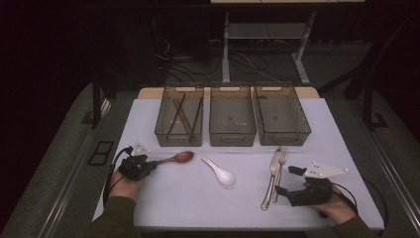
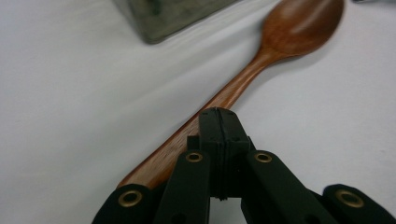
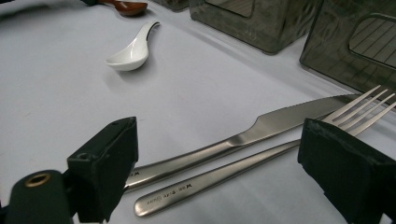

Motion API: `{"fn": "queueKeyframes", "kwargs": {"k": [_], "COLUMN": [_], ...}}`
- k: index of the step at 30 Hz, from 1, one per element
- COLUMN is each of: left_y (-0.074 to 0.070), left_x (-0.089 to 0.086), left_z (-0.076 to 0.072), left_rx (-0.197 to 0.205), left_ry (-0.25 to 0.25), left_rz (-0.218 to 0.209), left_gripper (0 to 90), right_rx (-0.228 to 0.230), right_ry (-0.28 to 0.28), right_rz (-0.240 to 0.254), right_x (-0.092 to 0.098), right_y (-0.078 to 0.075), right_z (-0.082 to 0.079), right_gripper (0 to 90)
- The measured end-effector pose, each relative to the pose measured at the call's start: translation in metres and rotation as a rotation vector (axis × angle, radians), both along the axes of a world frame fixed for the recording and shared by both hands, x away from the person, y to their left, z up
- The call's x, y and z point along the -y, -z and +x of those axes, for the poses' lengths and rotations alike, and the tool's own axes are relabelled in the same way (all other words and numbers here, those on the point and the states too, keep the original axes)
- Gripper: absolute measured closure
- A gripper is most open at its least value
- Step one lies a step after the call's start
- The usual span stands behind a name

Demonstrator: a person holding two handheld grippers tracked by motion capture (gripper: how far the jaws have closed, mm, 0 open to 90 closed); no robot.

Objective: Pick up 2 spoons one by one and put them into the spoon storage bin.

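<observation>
From the high view, my left claw (image 1: pixel 148 165) sits low on the white table (image 1: pixel 163 198), clamped on the handle end of the brown wooden spoon (image 1: pixel 177 158). The spoon's bowl points out ahead of the claw, toward the smoked plastic bin holding dark chopsticks (image 1: pixel 179 115). The middle empty bin (image 1: pixel 232 115) and the third empty bin (image 1: pixel 282 114) stand further off to that claw's right. Looks like a sorting job, one kind of cutlery per bin, so grabbing the handle keeps the bowl free to go in first. My right claw (image 1: pixel 288 179) waits open beside the steel table knife (image 1: pixel 271 178) and steel fork (image 1: pixel 280 166), which lie side by side.

In the left gripper view, the jaws are pressed fully together, with the spoon's (image 2: pixel 261 60) handle running out from under the tips, slanting away up to the right. It's a thin handle, so the jaws close nearly flat. A corner of the chopstick bin (image 2: pixel 163 18) is just ahead.

In the right gripper view, the jaws stand wide apart, straddling the knife (image 3: pixel 243 137) and fork (image 3: pixel 224 177) handles, touching neither as far as I can tell. A white ceramic soup spoon (image 3: pixel 130 51) lies well beyond, ahead to the left.
</observation>
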State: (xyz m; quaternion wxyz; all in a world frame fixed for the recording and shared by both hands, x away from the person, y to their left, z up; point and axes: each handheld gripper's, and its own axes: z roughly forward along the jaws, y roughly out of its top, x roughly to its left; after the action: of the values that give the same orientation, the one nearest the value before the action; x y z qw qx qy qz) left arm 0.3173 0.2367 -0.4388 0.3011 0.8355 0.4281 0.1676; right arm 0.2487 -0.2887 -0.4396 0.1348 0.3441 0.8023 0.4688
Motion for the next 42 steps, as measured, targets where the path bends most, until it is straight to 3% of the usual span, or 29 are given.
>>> {"fn": "queueKeyframes", "kwargs": {"k": [5,7,13,19,24,26,34,36,42], "left_y": [-0.002,-0.006,-0.018,-0.018,-0.015,-0.012,-0.002,-0.001,0.003], "left_x": [-0.005,-0.002,0.013,0.033,0.045,0.051,0.065,0.065,0.065], "left_z": [0.0,-0.001,0.009,0.025,0.037,0.042,0.049,0.049,0.048], "left_rx": [0.007,0.027,0.071,0.077,0.067,0.047,0.004,-0.005,-0.025], "left_ry": [-0.006,0.002,0.041,0.079,0.106,0.125,0.165,0.18,0.179], "left_rz": [-0.054,-0.108,-0.199,-0.202,-0.234,-0.255,-0.209,-0.178,-0.148], "left_gripper": [89.4,89.4,81.7,67.2,59.8,56.9,47.4,46.3,43.6], "right_rx": [-0.002,-0.003,-0.007,-0.01,-0.013,-0.013,-0.011,-0.012,-0.011], "right_ry": [0.0,0.001,0.006,0.01,0.011,0.01,0.008,0.009,0.007], "right_rz": [0.0,0.002,0.002,0.0,0.001,0.001,0.0,0.0,0.0], "right_x": [0.0,0.0,0.0,0.001,0.001,0.001,0.001,0.001,0.001], "right_y": [0.0,0.0,0.001,0.001,0.001,0.001,0.001,0.001,0.001], "right_z": [0.0,0.0,0.002,0.001,0.002,0.002,0.002,0.001,0.001], "right_gripper": [12.5,12.5,12.5,12.5,12.5,12.5,12.5,12.5,12.5]}}
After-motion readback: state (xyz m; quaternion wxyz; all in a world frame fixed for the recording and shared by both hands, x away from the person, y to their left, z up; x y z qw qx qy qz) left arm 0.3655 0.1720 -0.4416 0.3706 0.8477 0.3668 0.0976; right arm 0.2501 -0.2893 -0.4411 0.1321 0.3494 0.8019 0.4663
